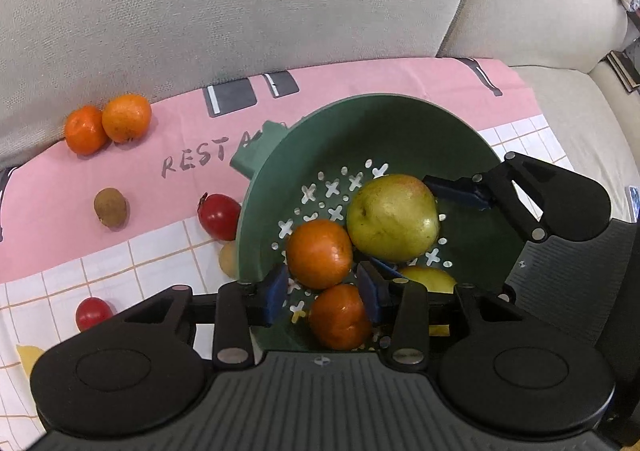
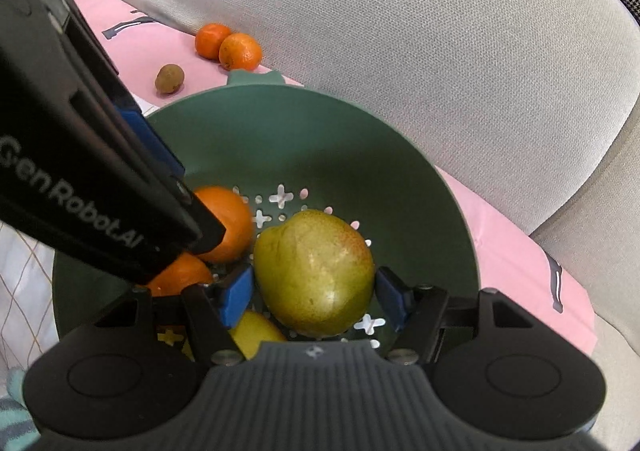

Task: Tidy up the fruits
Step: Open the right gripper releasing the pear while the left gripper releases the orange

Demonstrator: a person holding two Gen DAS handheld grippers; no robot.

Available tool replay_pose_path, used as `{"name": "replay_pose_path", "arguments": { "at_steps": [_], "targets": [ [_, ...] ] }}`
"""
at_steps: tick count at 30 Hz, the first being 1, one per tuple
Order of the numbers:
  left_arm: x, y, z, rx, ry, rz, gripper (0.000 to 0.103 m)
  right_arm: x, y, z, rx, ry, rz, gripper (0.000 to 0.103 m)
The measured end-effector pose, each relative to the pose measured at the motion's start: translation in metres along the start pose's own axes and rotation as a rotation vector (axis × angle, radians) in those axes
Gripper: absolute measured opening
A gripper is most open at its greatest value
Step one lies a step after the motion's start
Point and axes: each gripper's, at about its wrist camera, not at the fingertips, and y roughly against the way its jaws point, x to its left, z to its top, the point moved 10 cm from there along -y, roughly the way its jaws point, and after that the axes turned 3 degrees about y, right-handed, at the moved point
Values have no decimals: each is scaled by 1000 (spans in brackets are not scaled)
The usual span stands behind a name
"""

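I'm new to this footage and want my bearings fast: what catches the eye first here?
The green colander on the pink cloth, with both grippers reaching in. The right gripper straddles a big pear; the left gripper brackets an orange. Two oranges sit outside by the sofa back.

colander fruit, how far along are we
Done: two oranges and a yellow fruit lie in the colander. In hand: right claw grips the pear inside it; left claw open over them. Left: loose oranges, a kiwi, two red fruits on the cloth.
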Motion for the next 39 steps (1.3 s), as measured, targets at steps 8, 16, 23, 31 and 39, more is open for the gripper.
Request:
{"name": "replay_pose_path", "arguments": {
  "at_steps": [8,16,23,31,39],
  "targets": [
    [0,7,2,-24,12,-30,48,3,-1,0,16,-5,-6,64],
    [-1,28,1,-69,35,-66,52,3,2,3,18,9,-30,65],
    [4,52,0,-137,44,-52,52,-1,16,12,-5,-5,-55,69],
    [30,77,-11,-196,84,4,52,9,42,16,-47,-91,-64,75],
    [56,104,-31,-273,120,29,52,22,79,18,-129,-290,-40,76]
  ]
}}
